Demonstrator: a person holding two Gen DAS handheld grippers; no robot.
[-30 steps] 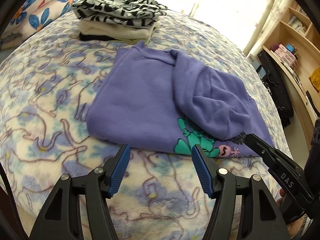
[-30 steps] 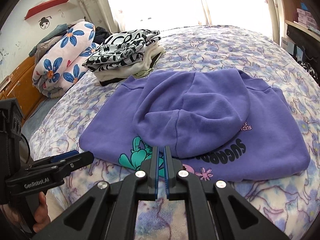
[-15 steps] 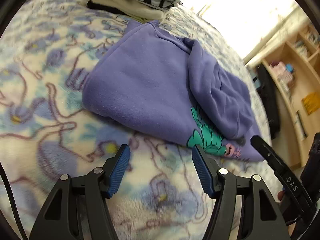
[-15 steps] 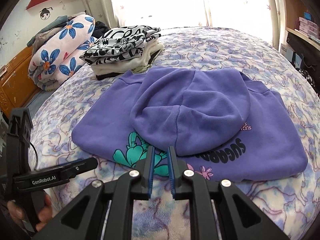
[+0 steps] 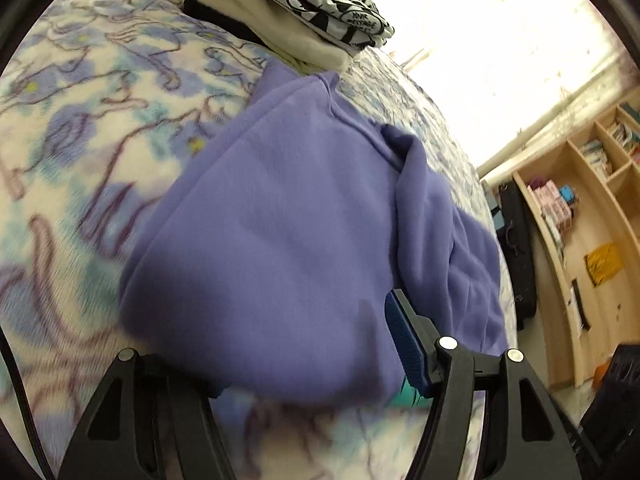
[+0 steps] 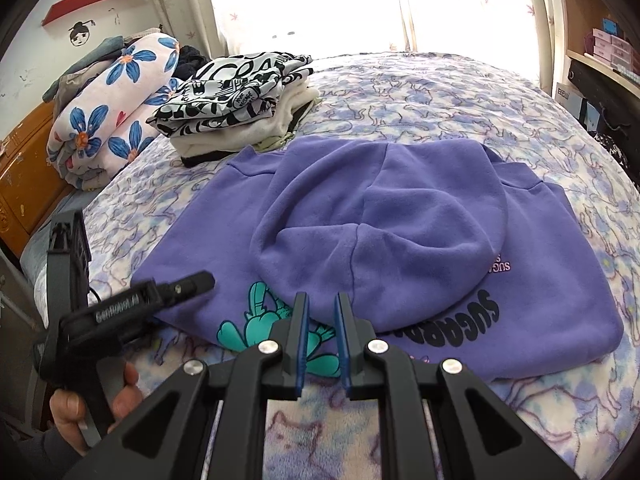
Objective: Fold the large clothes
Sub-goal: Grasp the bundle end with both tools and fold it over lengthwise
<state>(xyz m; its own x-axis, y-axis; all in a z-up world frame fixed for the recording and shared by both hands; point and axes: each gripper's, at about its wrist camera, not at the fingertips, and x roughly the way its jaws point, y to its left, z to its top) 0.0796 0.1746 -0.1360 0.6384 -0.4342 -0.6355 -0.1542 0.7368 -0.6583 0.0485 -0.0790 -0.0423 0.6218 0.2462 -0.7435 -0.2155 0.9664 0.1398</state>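
We see the purple hoodie (image 6: pixel 400 240) lying folded on the bed (image 6: pixel 440 96), hood turned down over its printed front, just beside a stack of folded clothes (image 6: pixel 236 108). Our left tongs (image 5: pixel 304 344) stand apart, straddling the hoodie's near left corner, the cloth between the fingers but not visibly pinched; the left finger is hidden under the fabric. Our right tongs (image 6: pixel 322 340) have a narrow gap, nothing between them, over the near hem above the teal print (image 6: pixel 256 320).
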